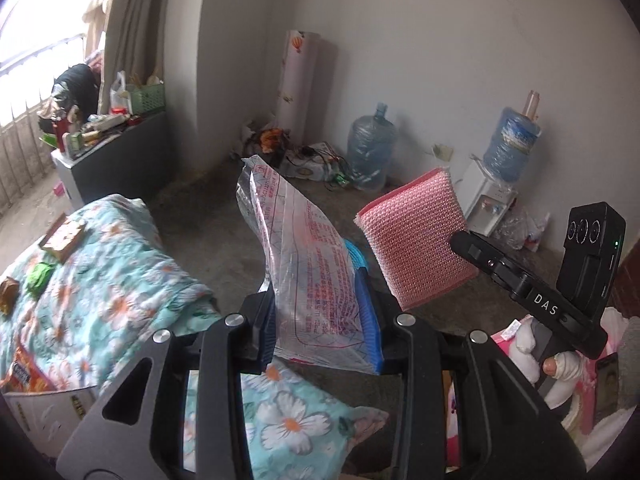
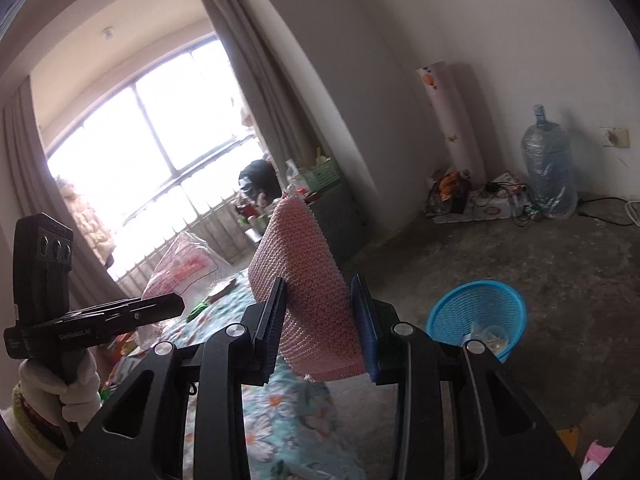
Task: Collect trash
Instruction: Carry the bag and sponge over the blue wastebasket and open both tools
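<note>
My left gripper [image 1: 320, 320] is shut on a clear plastic wrapper [image 1: 304, 264] with red print, which stands up between its blue pads. My right gripper [image 2: 320, 320] is shut on a pink knobbly sponge [image 2: 308, 280], held upright. Each wrist view shows the other tool: the sponge [image 1: 416, 240] to the right of the wrapper, the wrapper [image 2: 184, 264] to the left of the sponge. A blue mesh basket [image 2: 476, 316] stands on the concrete floor just right of the right gripper, with some clear scraps inside. Both grippers hang over the edge of the bed.
A floral quilt [image 1: 100, 280] covers the bed and carries a green crumpled scrap [image 1: 40, 276], a small box [image 1: 64, 236] and an orange snack packet [image 1: 28, 372]. Two water jugs [image 1: 370, 148], a dispenser [image 1: 490, 204] and cable clutter line the far wall. A cluttered grey cabinet [image 1: 116, 152] stands by the window.
</note>
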`<state>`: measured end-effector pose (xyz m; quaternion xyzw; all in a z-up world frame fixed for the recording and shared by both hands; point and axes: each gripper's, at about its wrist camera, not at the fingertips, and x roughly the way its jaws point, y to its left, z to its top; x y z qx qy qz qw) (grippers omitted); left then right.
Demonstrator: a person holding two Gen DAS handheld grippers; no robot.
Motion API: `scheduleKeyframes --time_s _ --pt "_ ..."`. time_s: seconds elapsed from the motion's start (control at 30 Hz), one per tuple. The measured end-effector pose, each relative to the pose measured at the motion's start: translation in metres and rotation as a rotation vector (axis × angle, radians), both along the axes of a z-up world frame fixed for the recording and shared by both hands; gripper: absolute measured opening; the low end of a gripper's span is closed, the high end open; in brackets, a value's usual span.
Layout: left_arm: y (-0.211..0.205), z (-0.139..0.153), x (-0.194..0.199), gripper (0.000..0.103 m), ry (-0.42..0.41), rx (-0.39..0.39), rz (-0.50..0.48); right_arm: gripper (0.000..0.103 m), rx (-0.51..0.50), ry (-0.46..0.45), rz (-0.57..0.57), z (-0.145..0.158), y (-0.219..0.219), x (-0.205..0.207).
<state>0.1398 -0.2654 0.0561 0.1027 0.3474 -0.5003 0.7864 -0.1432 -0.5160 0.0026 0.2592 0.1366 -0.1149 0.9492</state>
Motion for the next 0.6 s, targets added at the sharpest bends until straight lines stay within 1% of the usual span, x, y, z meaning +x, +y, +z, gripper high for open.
scheduleKeyframes --time_s 0.1,0.2,0.3,0.43,0.6 --pt "-0.058 -0.019 0.012 0.033 0.085 0.056 -0.082 0.033 0.058 0.024 -0.11 -0.02 -0.039 -0.013" --pt "-0.114 -0.051 0.027 0.033 0.192 0.131 -0.14 0.033 0.128 0.07 -0.21 -0.047 -0.075 -0.02" --pt "-0.158 -0.086 0.038 0.033 0.26 0.197 -0.165 0.033 0.209 0.124 -0.281 -0.078 -0.105 -0.017" --pt "-0.208 -0.125 0.058 0.033 0.306 0.252 -0.181 0.033 0.318 0.176 -0.322 -0.117 -0.141 0.007" --pt "-0.254 -0.162 0.084 0.034 0.297 0.286 -0.168 0.033 0.428 0.233 -0.368 -0.16 -0.188 0.052"
